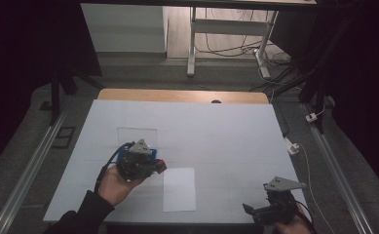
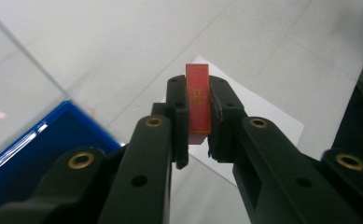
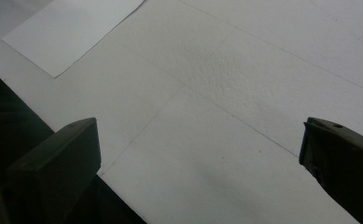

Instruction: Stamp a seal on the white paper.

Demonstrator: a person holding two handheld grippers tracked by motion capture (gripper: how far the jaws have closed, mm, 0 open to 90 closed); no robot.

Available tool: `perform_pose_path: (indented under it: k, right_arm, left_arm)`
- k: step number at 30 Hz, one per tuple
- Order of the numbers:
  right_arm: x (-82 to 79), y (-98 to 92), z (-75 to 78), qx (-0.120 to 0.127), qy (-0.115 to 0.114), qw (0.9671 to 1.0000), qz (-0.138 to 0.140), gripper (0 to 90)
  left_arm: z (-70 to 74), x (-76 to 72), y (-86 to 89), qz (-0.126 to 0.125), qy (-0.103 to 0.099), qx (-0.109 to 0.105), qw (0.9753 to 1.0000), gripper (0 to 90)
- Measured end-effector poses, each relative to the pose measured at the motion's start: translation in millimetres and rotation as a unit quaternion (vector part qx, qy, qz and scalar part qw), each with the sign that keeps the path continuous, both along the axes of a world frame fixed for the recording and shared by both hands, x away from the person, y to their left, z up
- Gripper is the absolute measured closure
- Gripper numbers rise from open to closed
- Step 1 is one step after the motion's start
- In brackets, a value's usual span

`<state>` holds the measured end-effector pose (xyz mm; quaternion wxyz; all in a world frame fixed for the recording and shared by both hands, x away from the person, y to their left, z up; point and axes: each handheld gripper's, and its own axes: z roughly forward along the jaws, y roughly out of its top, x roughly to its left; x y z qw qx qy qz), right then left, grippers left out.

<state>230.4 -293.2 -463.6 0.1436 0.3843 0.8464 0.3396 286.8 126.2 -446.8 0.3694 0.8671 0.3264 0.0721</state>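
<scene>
Red chip being pinched at frame centre.
The chip (image 2: 198, 102) is being clamped upright between the left gripper's (image 2: 198, 122) jaws, above the paper (image 2: 263, 112); the right gripper's (image 3: 198, 154) jaws are being held spread.

open table right (image 1: 236, 141), clear box (image 1: 136, 136) left

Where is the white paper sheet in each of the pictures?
High view: the white paper sheet lies near the table's front edge, right of the left tool.
Left gripper view: it lies on the table, behind the red piece the tool grips.
Right gripper view: top left corner.
Shared landmark: the sheet's straight edges against the table's faint lines.
</scene>
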Motion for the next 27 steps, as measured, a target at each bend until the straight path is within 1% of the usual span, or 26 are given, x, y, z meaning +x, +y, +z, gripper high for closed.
perform_pose_path:
  k: [5, 9, 13, 19, 27]
  right_arm:
    - [0.1, -0.5, 0.2, 0.001, 0.001, 1.0000, -0.001, 0.0]
    - [0.3, -0.8, 0.2, 0.002, 0.001, 1.0000, -0.002, 0.0]
    - [0.2, -0.5, 0.1, 0.002, 0.001, 1.0000, -0.001, 0.0]
    - [0.4, -0.6, 0.0, 0.002, 0.002, 1.0000, -0.001, 0.0]
    - [0.7, -0.4, -0.2, 0.002, 0.003, 1.0000, 0.000, 0.0]
  left_arm:
    - [-3.1, 0.1, -13.4, -0.017, 0.003, 0.008, 0.9998, 79.5]
    - [-5.1, 0.0, -21.7, -0.028, 0.006, 0.007, 0.9996, 79.5]
    - [-7.5, -0.6, -29.7, -0.038, 0.008, 0.011, 0.9992, 79.5]
    - [-11.2, -2.0, -40.2, -0.049, 0.011, 0.017, 0.9986, 79.5]
    - [-16.2, -2.1, -48.4, -0.057, 0.015, 0.023, 0.9980, 79.6]
